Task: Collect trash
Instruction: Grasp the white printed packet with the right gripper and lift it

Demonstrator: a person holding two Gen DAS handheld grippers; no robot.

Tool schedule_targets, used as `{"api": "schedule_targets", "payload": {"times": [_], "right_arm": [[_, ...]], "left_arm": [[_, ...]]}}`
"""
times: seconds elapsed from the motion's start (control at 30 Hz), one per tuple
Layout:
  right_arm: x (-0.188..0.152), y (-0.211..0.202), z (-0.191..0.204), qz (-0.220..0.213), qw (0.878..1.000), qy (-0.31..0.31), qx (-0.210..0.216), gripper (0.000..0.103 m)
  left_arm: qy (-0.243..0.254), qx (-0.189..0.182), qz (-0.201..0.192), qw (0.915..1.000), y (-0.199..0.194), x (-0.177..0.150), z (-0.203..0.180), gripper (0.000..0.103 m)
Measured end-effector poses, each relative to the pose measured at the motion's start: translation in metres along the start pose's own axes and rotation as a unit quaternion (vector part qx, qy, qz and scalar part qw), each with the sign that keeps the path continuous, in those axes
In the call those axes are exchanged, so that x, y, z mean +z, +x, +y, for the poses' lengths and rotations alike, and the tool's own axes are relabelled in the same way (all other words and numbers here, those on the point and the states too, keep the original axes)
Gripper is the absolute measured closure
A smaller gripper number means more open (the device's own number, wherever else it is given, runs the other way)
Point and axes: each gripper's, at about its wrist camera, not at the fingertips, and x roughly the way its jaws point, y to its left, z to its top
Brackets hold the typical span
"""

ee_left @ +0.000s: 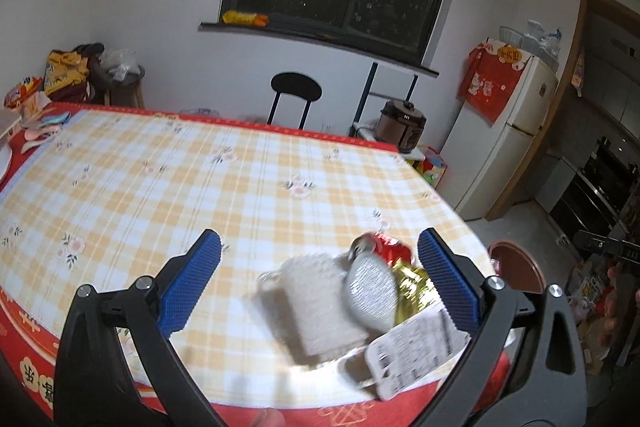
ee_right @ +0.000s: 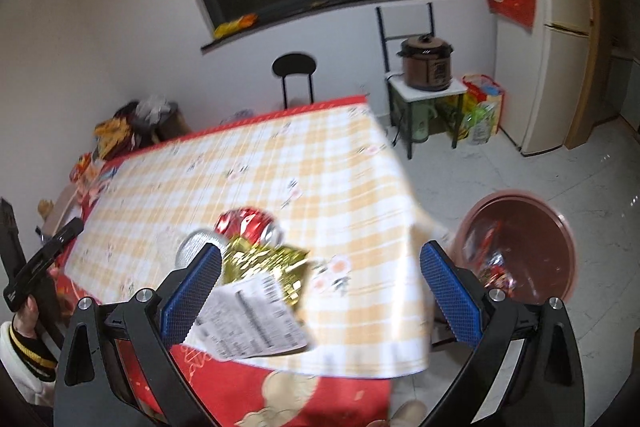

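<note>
Near the front right corner of the checked tablecloth [ee_left: 200, 179]: small heap of trash. Crushed red soda can [ee_left: 382, 247] farthest back, silver can end [ee_left: 370, 291] facing the left wrist camera, gold foil wrapper [ee_right: 266, 265] just in front, printed paper receipt [ee_right: 250, 321] nearest the table edge and overhanging the red cloth border. Blurred white object [ee_left: 316, 307] beside the foil in the left view; identity unclear.

Left gripper [ee_left: 320, 287]: blue pads wide apart, nothing clamped, heap lying between and below the fingers, mostly toward the right-hand pad [ee_left: 448, 285].

Right gripper [ee_right: 320, 293]: jaws likewise spread, empty; left-hand pad [ee_right: 192, 293] overlapping the receipt and foil in the picture, contact not resolvable through motion blur.

On the floor off the table's right corner: round brown trash bin [ee_right: 560, 227], open, with some colourful wrappers inside.

Background: dark window, black stool [ee_left: 296, 87], brown pressure cooker [ee_right: 427, 65] on a small stand, white fridge [ee_left: 516, 131].
</note>
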Motion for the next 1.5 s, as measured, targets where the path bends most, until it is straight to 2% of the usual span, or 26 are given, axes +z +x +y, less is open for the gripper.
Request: {"api": "schedule_targets", "payload": {"times": [0.27,0.4,0.53,0.63,0.8,0.97,1.03,1.17,1.33,1.5], "right_arm": [[-0.041,0.046,0.056,0.052,0.999,-0.008,-0.015,0.005],[-0.062,0.064,0.060,0.084,0.996,0.041,-0.015,0.005],[-0.080,0.083,0.065,0.120,0.987,0.101,-0.015,0.005],[-0.083,0.099,0.065,0.146,0.975,0.166,-0.016,0.005],[-0.069,0.124,0.070,0.172,0.952,0.246,-0.052,0.005],[-0.057,0.155,0.077,0.197,0.936,0.272,-0.104,0.005],[-0.061,0.167,0.078,0.214,0.926,0.274,-0.145,0.005],[-0.075,0.181,0.075,0.245,0.910,0.281,-0.180,0.005],[-0.087,0.180,0.064,0.252,0.902,0.316,-0.150,0.005],[-0.093,0.165,0.053,0.242,0.903,0.341,-0.095,0.025]], "left_arm": [[0.009,-0.017,0.041,0.9990,0.013,-0.021,0.032,0.006],[0.010,-0.026,0.058,0.9979,0.020,-0.029,0.043,0.006],[0.013,-0.041,0.063,0.9971,0.022,-0.032,0.048,0.006],[0.009,-0.047,0.066,0.9967,0.023,-0.034,0.050,0.006],[0.006,-0.057,0.066,0.9962,0.021,-0.036,0.053,0.006],[-0.005,-0.054,0.069,0.9961,0.020,-0.043,0.061,0.006],[-0.011,-0.049,0.072,0.9961,0.020,-0.045,0.066,0.006],[-0.023,-0.040,0.074,0.9962,0.020,-0.048,0.076,0.006],[-0.036,-0.036,0.076,0.9958,0.025,-0.047,0.082,0.006],[-0.027,-0.052,0.078,0.9952,0.034,-0.044,0.068,0.006]]}}
